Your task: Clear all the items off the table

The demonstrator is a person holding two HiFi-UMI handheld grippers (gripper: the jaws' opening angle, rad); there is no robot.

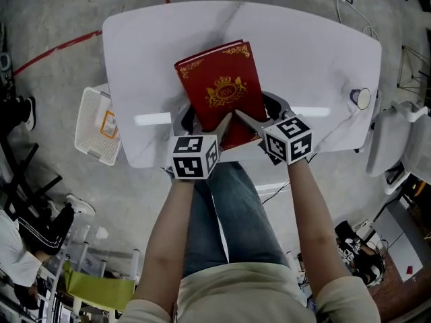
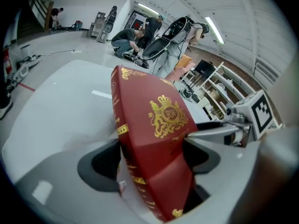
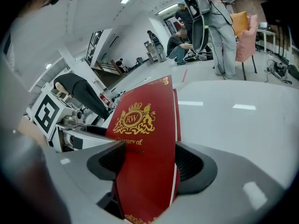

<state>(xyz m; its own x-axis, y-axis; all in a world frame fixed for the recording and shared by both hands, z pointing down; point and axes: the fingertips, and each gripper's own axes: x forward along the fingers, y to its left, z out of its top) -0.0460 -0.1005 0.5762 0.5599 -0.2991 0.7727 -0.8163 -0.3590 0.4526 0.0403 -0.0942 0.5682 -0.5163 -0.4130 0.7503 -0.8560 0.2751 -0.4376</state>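
Red hardcover book with a gold crest, held at its near short edge by both tools at once. The left gripper pinches the near left corner by the spine. The right gripper pinches the near right corner, with the cover flat between its jaws. Neither tool stands free or spread wide of the book. From both sets of jaws the book runs straight ahead and away from the person, over the white table. Its long axis follows the line the grippers point along and leans slightly toward the left gripper's side. Whether the far end rests on the tabletop cannot be told. A white basket sits off the table's edge, well out to the left gripper's outer side and lower, so the left hand is the nearer one. Carrying the book there would probably mean swinging its long axis sideways. A small round object lies well beyond the right gripper's outer side.
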